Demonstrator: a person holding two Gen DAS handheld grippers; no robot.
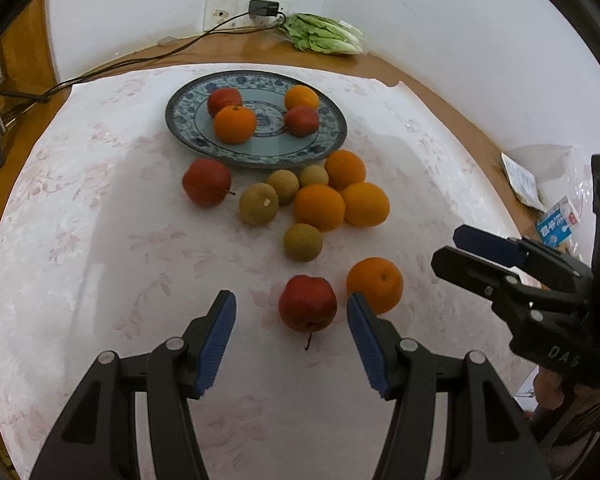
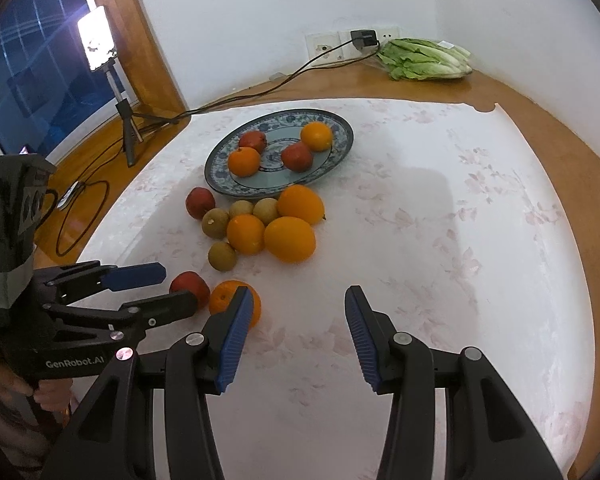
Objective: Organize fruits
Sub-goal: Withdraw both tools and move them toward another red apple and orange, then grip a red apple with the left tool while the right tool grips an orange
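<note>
1. Left gripper (image 1: 292, 340), black with blue ribbed pads: jaws spread wide, grasping nothing. It hangs low over the white floral tablecloth (image 1: 80, 260).
2. A red apple (image 1: 307, 303) with its stem toward the camera lies on the cloth ahead of the gap between the left pads, nearer the right-hand pad; no contact visible.
3. A round orange (image 1: 375, 285) sits just beside that apple, partly behind the right-hand pad tip.
4. Right gripper (image 2: 296, 340), same build: released, jaws wide apart, over bare cloth to the right of the fruit.
5. Blue-and-white patterned ceramic plate (image 1: 180, 120), farther back on the cloth, carries two red apples and two oranges.
6. Loose cluster in front of the plate: one red apple, four small brownish-green round fruits (image 1: 259, 204), three oranges (image 1: 319, 207), several touching.
7. Background: a bagged bunch of green leafy lettuce (image 2: 424, 59) on the wooden tabletop by the wall, a black plug and cable at the socket.
</note>
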